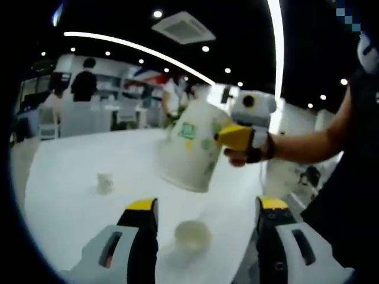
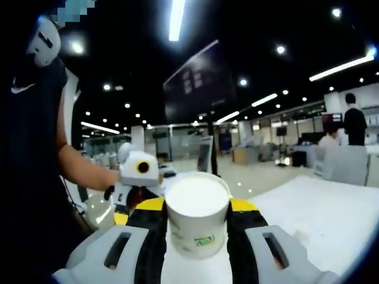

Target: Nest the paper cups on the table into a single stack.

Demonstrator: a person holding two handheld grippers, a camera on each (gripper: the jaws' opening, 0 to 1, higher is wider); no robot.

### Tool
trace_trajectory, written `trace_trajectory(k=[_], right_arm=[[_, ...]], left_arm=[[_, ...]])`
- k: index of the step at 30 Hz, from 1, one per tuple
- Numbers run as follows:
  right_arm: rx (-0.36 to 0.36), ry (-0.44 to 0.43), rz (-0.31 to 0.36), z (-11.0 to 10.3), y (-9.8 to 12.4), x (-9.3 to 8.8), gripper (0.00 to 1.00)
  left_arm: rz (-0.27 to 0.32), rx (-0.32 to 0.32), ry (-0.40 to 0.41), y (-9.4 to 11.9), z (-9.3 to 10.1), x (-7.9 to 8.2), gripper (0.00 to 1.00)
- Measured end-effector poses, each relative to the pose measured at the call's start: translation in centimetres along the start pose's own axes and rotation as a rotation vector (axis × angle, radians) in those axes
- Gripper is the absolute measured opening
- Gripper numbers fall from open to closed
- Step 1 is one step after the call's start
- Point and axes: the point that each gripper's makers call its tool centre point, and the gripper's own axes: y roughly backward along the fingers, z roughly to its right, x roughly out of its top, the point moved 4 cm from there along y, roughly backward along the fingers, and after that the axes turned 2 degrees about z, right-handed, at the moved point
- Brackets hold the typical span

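While the right tongs (image 2: pixel 197 222) clamp a raised paper cup (image 2: pixel 196 213), the left tongs (image 1: pixel 207 216) gape wide above another cup (image 1: pixel 192 235).

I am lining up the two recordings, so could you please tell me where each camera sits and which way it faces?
Left gripper view: rides on the left tongs, looking across the white table at a small cup between the open jaws, another small cup farther off, and the right tongs holding the big paper cup; the person's forearm shows.
Right gripper view: rides on the right tongs, looking over that big paper cup clamped in its jaws, back at the left tongs and the person's arm.
Shared: the big paper cup, the table, both tongs.
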Motion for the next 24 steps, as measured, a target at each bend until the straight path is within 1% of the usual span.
trace_trajectory(k=[2, 4, 5, 6, 8, 11, 16, 17, 18, 19, 20, 22, 24], right_arm=[[0.007, 0.000, 0.001, -0.3, 0.0, 0.1, 0.36], [0.012, -0.001, -0.004, -0.5, 0.1, 0.1, 0.36], [0.020, 0.000, -0.010, -0.7, 0.1, 0.0, 0.36], [0.022, 0.001, -0.004, -0.7, 0.2, 0.2, 0.36], [0.030, 0.005, -0.013, -0.9, 0.3, 0.3, 0.36], [0.043, 0.007, -0.021, -1.2, 0.4, 0.4, 0.36], [0.080, 0.000, -0.037, -1.9, 0.5, 0.5, 0.36], [0.085, -0.002, -0.042, -2.0, 0.6, 0.4, 0.36], [0.097, -0.006, -0.051, -2.2, 0.7, 0.2, 0.36], [0.103, -0.007, -0.061, -2.3, 0.8, 0.0, 0.36], [0.108, -0.002, -0.072, -2.4, 0.8, -0.2, 0.36], [0.117, 0.004, -0.091, -2.5, 0.9, -0.5, 0.36], [0.125, 0.006, -0.106, -2.6, 1.0, -0.8, 0.35]], left_arm=[[0.008, -0.009, -0.010, 0.1, 0.2, 0.4, 0.61], [0.054, -0.040, 0.009, 0.5, 0.5, 1.5, 0.57], [0.094, -0.054, 0.026, 0.8, 0.7, 2.4, 0.53], [0.089, -0.040, 0.039, 1.1, 0.4, 2.5, 0.53], [0.100, -0.043, 0.028, 1.6, 0.0, 3.0, 0.49], [0.110, -0.052, 0.041, 2.3, -0.2, 3.7, 0.41], [0.089, -0.093, 0.012, 2.7, 0.2, 4.2, 0.36], [0.085, -0.107, 0.014, 2.7, 0.4, 4.3, 0.33], [0.069, -0.139, 0.019, 2.7, 0.9, 4.4, 0.29], [0.059, -0.152, 0.015, 2.7, 1.1, 4.4, 0.23], [0.053, -0.162, -0.006, 2.7, 1.3, 4.6, 0.19], [0.041, -0.175, -0.014, 2.6, 1.5, 4.6, 0.13], [0.025, -0.197, 0.000, 2.6, 1.7, 4.6, 0.10]])
